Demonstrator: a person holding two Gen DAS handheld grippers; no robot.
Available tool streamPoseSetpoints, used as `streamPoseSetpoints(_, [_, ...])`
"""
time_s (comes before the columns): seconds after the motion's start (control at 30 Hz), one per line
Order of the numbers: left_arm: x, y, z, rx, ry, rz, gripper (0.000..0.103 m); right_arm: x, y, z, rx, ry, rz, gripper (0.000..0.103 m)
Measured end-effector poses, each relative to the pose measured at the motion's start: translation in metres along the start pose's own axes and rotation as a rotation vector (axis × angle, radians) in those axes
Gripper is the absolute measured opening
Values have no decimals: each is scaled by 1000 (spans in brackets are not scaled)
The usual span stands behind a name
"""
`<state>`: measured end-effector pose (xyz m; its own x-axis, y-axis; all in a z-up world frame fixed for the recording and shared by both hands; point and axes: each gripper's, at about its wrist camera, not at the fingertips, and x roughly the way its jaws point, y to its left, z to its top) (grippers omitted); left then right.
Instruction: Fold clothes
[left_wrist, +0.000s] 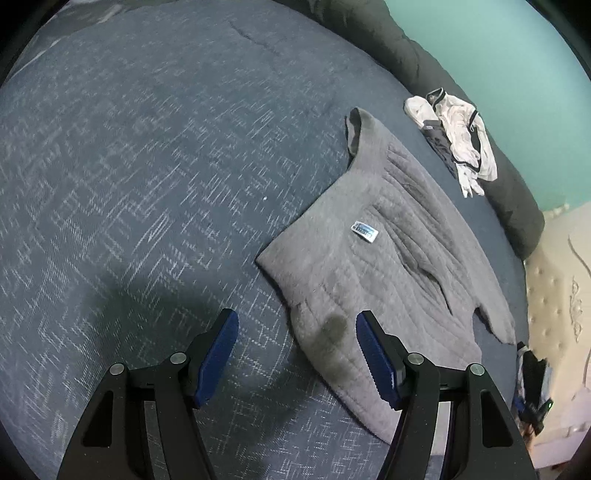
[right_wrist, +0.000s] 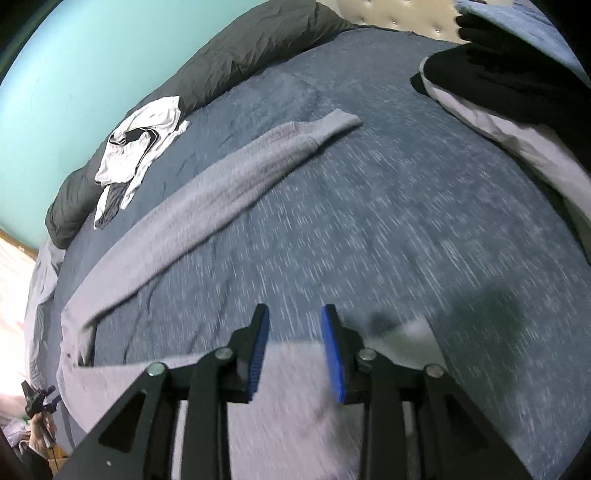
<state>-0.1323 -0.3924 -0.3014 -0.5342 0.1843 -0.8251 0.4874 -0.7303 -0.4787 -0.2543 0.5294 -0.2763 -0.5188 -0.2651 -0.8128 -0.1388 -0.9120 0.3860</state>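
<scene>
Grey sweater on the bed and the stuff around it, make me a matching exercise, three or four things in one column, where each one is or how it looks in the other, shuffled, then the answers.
Things:
1. grey sweater
2. white garment
3. dark duvet
4. left gripper

Descriptions:
A. bunched along the bed's far edge, by the teal wall
B. crumpled in a heap beside the bunched bedding
C. spread flat on the blue bedspread, one sleeve stretched out
D. open, empty, above the sweater's edge

Pairs: 1-C, 2-B, 3-A, 4-D
</scene>
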Motion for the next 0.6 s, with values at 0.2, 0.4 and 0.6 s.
streamPoseSetpoints(0.2, [4, 4, -3, -11, -11, -8, 70, -26, -38, -18, 54, -20, -38, 45])
streamPoseSetpoints(0.4, [9, 6, -2, -5, -2, -13, 69, -34, -60, -38, 106, 13, -48, 46])
streamPoseSetpoints(0.6, [9, 2, -4, 7, 3, -31, 69, -26, -74, -61, 206, 60, 43, 46])
